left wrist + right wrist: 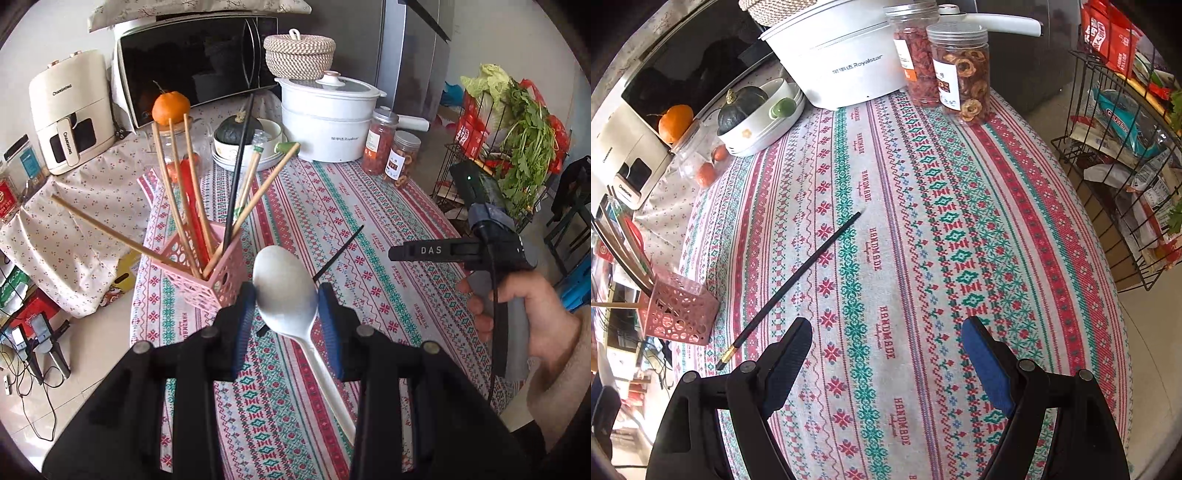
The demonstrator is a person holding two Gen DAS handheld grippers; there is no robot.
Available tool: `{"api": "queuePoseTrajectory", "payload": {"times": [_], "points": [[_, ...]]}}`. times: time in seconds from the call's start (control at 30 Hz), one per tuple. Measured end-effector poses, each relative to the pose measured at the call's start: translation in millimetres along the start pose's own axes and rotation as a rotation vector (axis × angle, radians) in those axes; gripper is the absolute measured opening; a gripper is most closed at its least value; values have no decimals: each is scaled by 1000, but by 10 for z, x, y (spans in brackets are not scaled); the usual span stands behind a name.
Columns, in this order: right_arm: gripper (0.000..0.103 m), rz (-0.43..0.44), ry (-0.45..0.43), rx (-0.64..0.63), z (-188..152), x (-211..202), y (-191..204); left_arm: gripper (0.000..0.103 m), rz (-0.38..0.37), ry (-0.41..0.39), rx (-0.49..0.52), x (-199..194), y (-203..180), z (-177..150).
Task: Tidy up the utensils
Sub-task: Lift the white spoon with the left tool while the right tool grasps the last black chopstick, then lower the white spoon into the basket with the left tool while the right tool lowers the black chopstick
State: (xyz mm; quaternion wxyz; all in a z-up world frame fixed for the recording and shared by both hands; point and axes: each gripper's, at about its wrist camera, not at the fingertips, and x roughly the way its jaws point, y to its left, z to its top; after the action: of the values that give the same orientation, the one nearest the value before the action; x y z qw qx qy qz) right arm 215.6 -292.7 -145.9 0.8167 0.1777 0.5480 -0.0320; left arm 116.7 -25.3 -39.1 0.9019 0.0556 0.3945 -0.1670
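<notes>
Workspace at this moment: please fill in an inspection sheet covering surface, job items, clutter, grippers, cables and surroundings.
Surface: table under a patterned cloth, bare in the middle.
Job items: white spoon held off the table; black chopstick lying loose on the cloth; pink holder with chopsticks standing in it.
Clutter: white pot, two jars, bowl with a squash, orange.
Grippers: left gripper, jaws closed on the spoon bowl; right gripper, jaws open and empty, above the cloth.
Cables: black lead on the right tool; loose wires on the floor.
Surroundings: microwave, air fryer, wire rack of groceries.
</notes>
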Motion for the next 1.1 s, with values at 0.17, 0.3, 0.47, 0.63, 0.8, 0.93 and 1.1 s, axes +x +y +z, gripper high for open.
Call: {"api": "queuePoseTrajectory", "payload": {"times": [0.17,0.3,0.47,0.63,0.8,0.93,1.1], "points": [[81,-10,-6,-17,135,246,323,37,1,-28,-33,-133,214,-109],[72,-12,-11,21,264,444,465,37,6,-36,-54,-184,385,-163],[65,-34,-13,106,385,719,544,37,45,-74,-65,-258,540,-167],[45,-248,-81,-59,354,815,811,37,58,-87,-79,-271,627,-190],[18,-207,-58,-113,292,764,736,37,87,-104,-82,-254,655,-193],[8,-149,-6,-148,207,704,632,37,101,-113,-91,-229,647,-191],[5,-29,43,-118,86,577,410,37,128,-152,-87,-247,576,-179]]}}
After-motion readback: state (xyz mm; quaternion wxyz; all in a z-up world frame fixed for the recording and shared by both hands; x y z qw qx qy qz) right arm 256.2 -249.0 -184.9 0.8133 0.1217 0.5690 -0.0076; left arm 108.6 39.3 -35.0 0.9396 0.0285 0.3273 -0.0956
